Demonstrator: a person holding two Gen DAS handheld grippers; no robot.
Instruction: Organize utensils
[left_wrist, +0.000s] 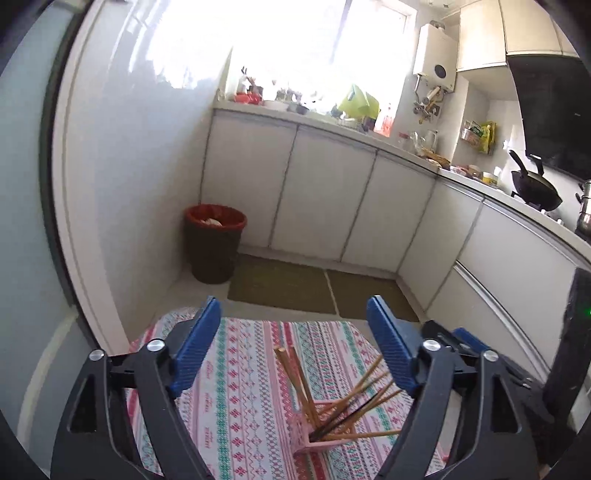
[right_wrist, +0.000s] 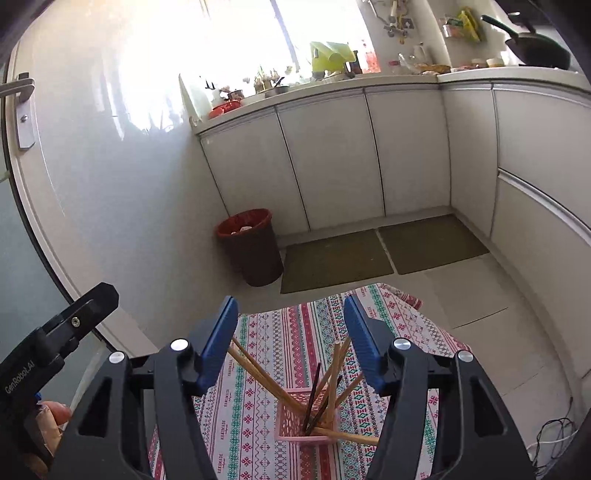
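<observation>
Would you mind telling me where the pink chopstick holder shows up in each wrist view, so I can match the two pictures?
Left wrist view: the pink chopstick holder sits low, right of centre, near the right finger, on the patterned tablecloth.
Right wrist view: the holder is low and central, between both fingers.
Shared landmark: the red-rimmed trash bin against the white wall.

Home kitchen: white base cabinets, cluttered counter, wok on stove, wall water heater, bin.

White cabinets line a sunlit kitchen; a red-lined bin stands beside floor mats.
</observation>
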